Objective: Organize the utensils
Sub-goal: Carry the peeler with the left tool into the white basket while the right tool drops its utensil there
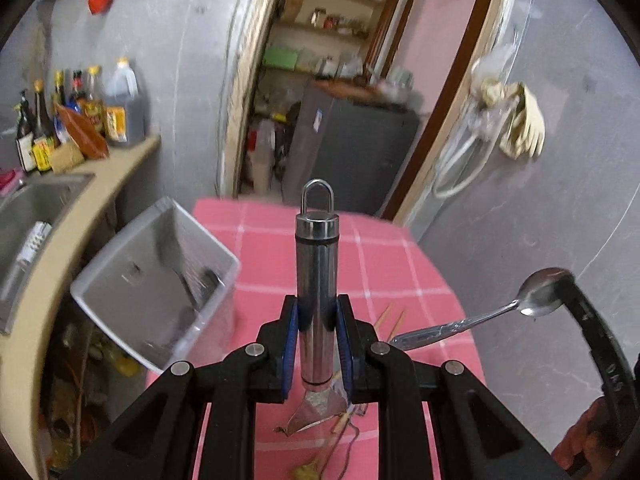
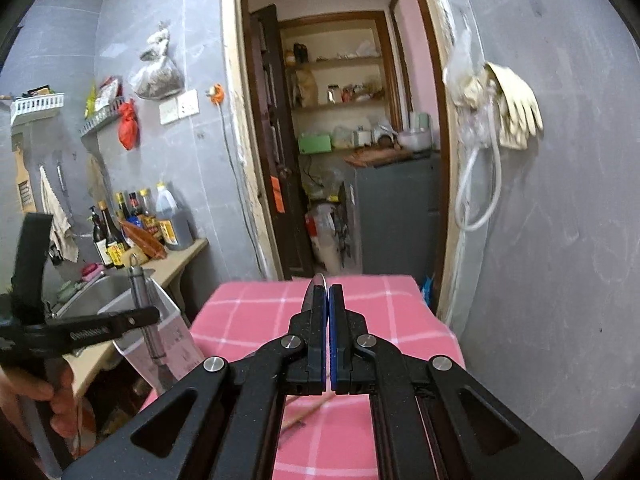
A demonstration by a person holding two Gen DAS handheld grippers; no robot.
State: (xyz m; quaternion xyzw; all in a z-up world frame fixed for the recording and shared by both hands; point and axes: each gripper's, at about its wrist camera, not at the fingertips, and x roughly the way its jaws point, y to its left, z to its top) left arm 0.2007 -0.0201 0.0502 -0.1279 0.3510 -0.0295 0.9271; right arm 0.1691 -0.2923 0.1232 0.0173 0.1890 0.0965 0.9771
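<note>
The left gripper (image 1: pixel 317 316) was clamped by its blue pads on the steel handle of a utensil (image 1: pixel 316 280), whose long axis ran straight along the fingers: the capped end with its hanging loop pointed away from the camera, toward the far edge of the pink checked table (image 1: pixel 392 248), while the flat working end was seen below the pads, just above the tablecloth. In the right wrist view the same utensil (image 2: pixel 142 304) was seen standing nearly upright in the left gripper (image 2: pixel 136 316), loop uppermost, in front of the grey bin (image 2: pixel 176 344). The right gripper (image 2: pixel 329 300) was shut tight on one spoon (image 2: pixel 319 280), of which only a thin metal edge was seen past the fingertips; in the left wrist view that spoon (image 1: pixel 480 316) was shown whole, its long axis slanting up to the right, bowl at the high end and handle tip low toward the table's middle. One grey bin (image 1: pixel 156 280) was set at the table's left edge, tilted in view, with something metallic blurred inside. Two thin wooden sticks (image 1: pixel 394 318), probably chopsticks, were lying on the cloth beyond the left gripper's right finger. One sink (image 1: pixel 36 216) was seen on the counter at left, and about six sauce bottles (image 1: pixel 80 116) were counted behind it
</note>
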